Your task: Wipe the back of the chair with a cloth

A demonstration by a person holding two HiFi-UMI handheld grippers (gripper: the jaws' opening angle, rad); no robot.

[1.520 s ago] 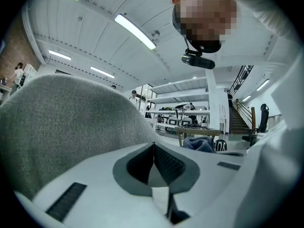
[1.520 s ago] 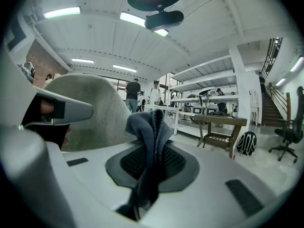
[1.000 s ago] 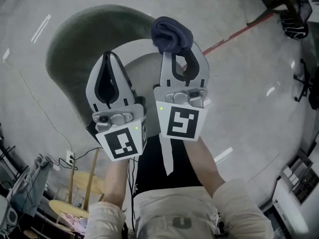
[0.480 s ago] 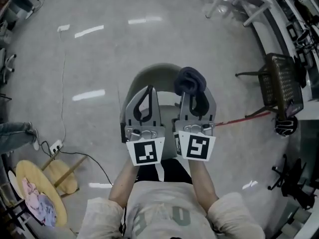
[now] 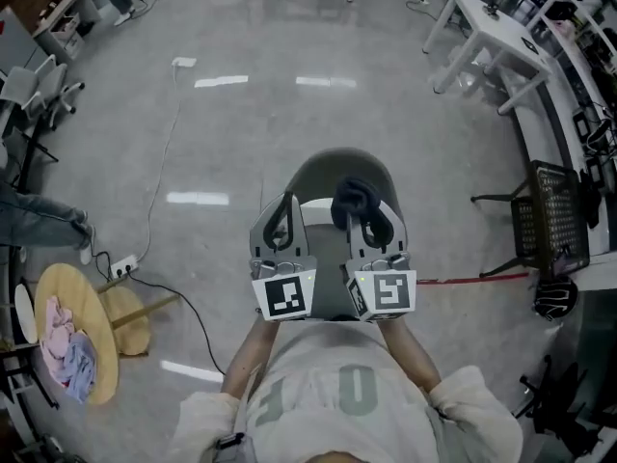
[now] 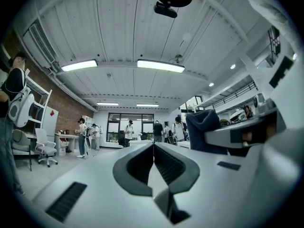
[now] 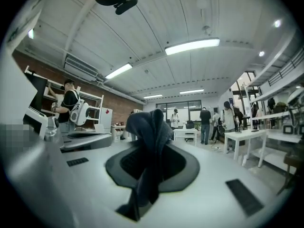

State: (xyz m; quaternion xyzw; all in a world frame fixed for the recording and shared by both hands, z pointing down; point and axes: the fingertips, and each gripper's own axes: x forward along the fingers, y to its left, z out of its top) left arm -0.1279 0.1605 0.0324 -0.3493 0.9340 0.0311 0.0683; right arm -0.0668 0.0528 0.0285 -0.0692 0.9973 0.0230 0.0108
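Well, the person is standing right up against a grey-green chair (image 5: 328, 162) on the open polished floor, and plenty is lying around them. A round wooden table (image 5: 67, 292) carrying pinkish rags is sitting at their left, with a power strip (image 5: 122, 265) on the floor beside it. A white table (image 5: 487, 37), a black wire-mesh stand (image 5: 549, 210) and a red strip (image 5: 472, 280) along the floor are off to their right. Other people (image 6: 129, 129) are standing further down the room by the windows.

The left gripper (image 5: 285, 205) is being held out with its jaws pressed together, gripping nothing. The right gripper (image 5: 369, 222) is pinching a dark blue cloth (image 5: 353, 199), which is bunching up past the tips and trailing back between the jaws. From above, the cloth is sitting over the chair, just inside the curve of its back. Whether it is touching I cannot tell.
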